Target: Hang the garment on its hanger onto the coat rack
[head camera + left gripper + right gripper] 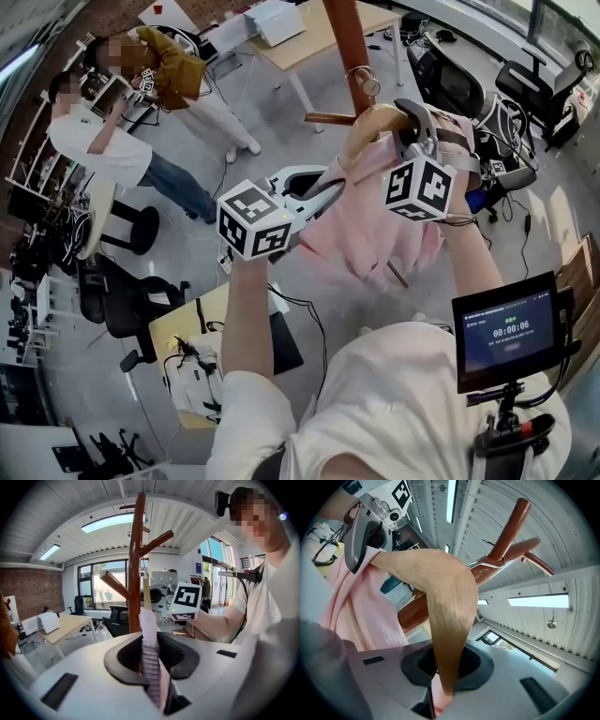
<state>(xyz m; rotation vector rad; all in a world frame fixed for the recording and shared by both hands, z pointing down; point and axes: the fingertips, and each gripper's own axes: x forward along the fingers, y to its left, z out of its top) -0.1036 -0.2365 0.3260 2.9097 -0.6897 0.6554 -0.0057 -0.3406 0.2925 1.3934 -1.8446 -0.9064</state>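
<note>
Left gripper view: left gripper (153,670) jaws are closed tight on a ribbed pink edge of the garment (150,634). Right gripper (444,679) is clamped on one arm of the wooden hanger (445,611), w/ a bit of pink cloth pinched under it. Garment hangs betw. both grippers, up in the air just beside the coat rack (506,541). Fabric looks soft, light, floppy and prob. slips on smooth wood, so steer by the stiff hanger; the cloth grip only steadies. Metal hook (487,563) is by a peg; seated or not, can't tell. Beyond: desk (314,37), two people (103,141).
</note>
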